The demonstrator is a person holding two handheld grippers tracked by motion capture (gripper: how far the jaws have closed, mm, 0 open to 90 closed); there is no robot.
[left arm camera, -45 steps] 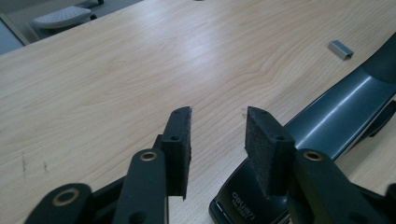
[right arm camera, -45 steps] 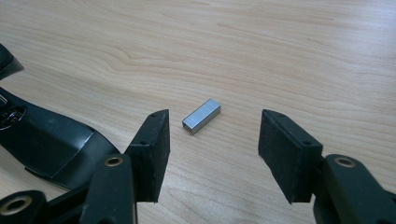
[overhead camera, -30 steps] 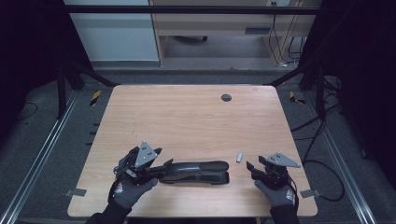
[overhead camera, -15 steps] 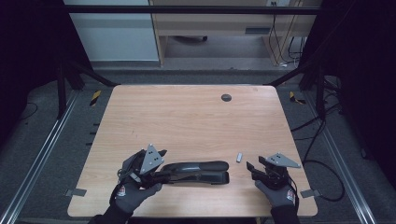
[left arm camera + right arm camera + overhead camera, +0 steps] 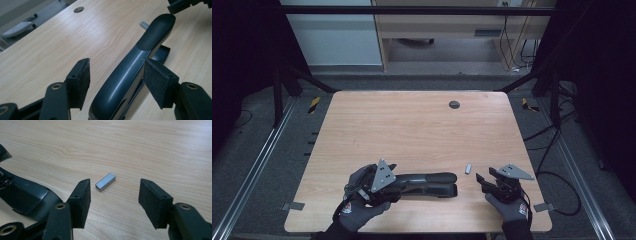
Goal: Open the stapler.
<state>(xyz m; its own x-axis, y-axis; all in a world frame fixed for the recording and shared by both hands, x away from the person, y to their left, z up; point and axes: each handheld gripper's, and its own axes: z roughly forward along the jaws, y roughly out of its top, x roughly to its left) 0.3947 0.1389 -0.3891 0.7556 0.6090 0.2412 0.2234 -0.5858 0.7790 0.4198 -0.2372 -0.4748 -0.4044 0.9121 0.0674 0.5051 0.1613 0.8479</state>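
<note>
1. Loading the stapler [image 5: 424, 184] looks like the job in hand: it lies along the near edge of the table [image 5: 422, 125], with the staple strip [image 5: 468, 168] just beyond its front end, apart from it.
2. Your left gripper [image 5: 115, 80] straddles the stapler's rear; its jaws have just been opening, and the pads [image 5: 81, 80] stand spread, the right one close against the body but not pinching. Steady the body low before you lift the top arm.
3. Your right gripper [image 5: 113, 197] hangs spread before the strip, nothing between its pads [image 5: 155, 202]. Square it to the strip's long sides.
4. Pinch gently at mid-length; I judge a hard squeeze could break the strip.
</note>
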